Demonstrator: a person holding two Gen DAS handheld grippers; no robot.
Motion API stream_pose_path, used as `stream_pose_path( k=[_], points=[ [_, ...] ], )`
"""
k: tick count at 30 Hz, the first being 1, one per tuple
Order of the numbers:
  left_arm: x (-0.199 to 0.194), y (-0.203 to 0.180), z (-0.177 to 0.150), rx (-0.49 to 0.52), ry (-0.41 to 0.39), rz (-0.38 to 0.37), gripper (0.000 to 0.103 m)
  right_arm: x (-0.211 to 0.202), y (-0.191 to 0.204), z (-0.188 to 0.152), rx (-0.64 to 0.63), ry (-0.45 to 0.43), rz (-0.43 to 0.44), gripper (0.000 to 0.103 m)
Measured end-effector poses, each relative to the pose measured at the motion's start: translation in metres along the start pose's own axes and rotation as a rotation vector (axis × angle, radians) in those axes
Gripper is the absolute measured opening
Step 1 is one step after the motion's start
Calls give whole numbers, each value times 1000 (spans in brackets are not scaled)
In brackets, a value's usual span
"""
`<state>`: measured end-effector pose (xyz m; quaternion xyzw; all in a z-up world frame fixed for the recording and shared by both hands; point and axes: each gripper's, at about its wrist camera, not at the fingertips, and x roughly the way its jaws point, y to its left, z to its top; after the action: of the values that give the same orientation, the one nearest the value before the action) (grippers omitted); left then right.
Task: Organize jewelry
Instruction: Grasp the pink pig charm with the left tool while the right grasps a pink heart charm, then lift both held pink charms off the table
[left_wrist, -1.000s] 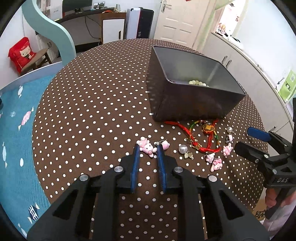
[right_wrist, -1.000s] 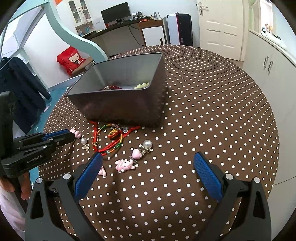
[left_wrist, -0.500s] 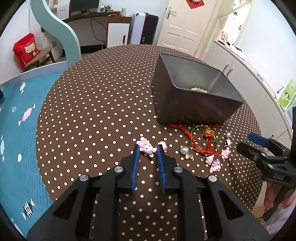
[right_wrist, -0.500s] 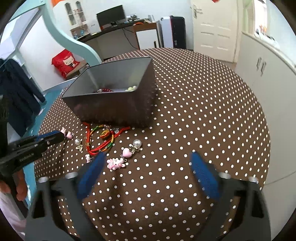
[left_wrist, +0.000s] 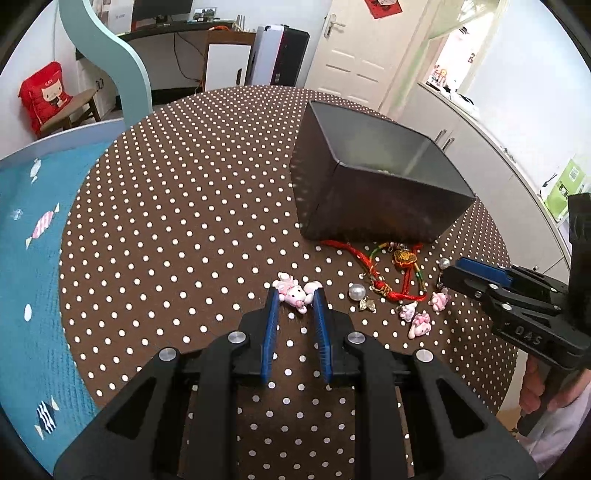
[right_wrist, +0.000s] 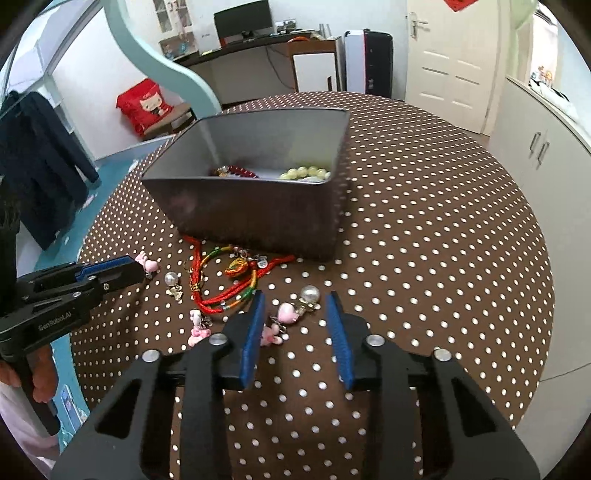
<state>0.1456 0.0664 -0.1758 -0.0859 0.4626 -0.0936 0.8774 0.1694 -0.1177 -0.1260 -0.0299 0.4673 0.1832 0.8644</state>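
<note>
1. Left wrist view: the left gripper (left_wrist: 296, 295) sits low over the round polka-dot table (left_wrist: 177, 206). Its 2 blue pads (left_wrist: 270, 325) stand a narrow gap apart with a pink pig charm (left_wrist: 295, 293) between the tips. I cannot tell whether the pads press the charm or only flank it.
2. Same view: right of the charm lie a pearl bead (left_wrist: 357, 291), a tangle of red cord bracelets (left_wrist: 388, 269) and 3 small pink charms (left_wrist: 419, 314). The dark metal box (left_wrist: 369, 206) stands just behind the cords.
3. Same view: the right gripper (left_wrist: 452, 271) reaches in from the right edge, its tip near a pink charm and a small pearl. From here its opening cannot be judged.
4. Right wrist view: the right gripper (right_wrist: 295, 306) is spread moderately wide and holds nothing. A pink heart and pearl earring (right_wrist: 299, 306) lies on the table between its pads (right_wrist: 252, 332).
5. Same view: the box (right_wrist: 258, 218) holds dark red beads (right_wrist: 236, 171) and pale green beads (right_wrist: 304, 172). The red cords (right_wrist: 225, 280) lie in front of it.
6. Same view: the left gripper (right_wrist: 140, 264) comes in from the left, its tip beside a pink charm (right_wrist: 147, 261).
</note>
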Motion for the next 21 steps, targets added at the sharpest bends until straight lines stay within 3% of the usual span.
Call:
stream_pose_path(
  k=[1, 5, 17, 18, 19, 20, 21],
  points=[
    [1, 1, 1, 0, 3, -4, 11, 4, 2, 1, -11, 10, -12, 23],
    [0, 2, 1, 8, -6, -15, 6, 9, 10, 0, -72, 6, -37, 12],
    [-3, 12, 5, 5, -7, -21, 6, 3, -1, 0, -27, -14, -3, 11],
    [-2, 11, 5, 10, -7, -19, 7, 1, -4, 0, -20, -17, 1, 11],
    [1, 11, 7, 19, 1, -23, 18, -1, -5, 0, -17, -20, 3, 11],
    [3, 10, 8, 21, 7, -26, 36, -4, -8, -1, -17, -26, 3, 11],
    [3, 10, 9, 20, 3, -40, 42, -7, -9, -1, -18, -32, 3, 11]
  ],
)
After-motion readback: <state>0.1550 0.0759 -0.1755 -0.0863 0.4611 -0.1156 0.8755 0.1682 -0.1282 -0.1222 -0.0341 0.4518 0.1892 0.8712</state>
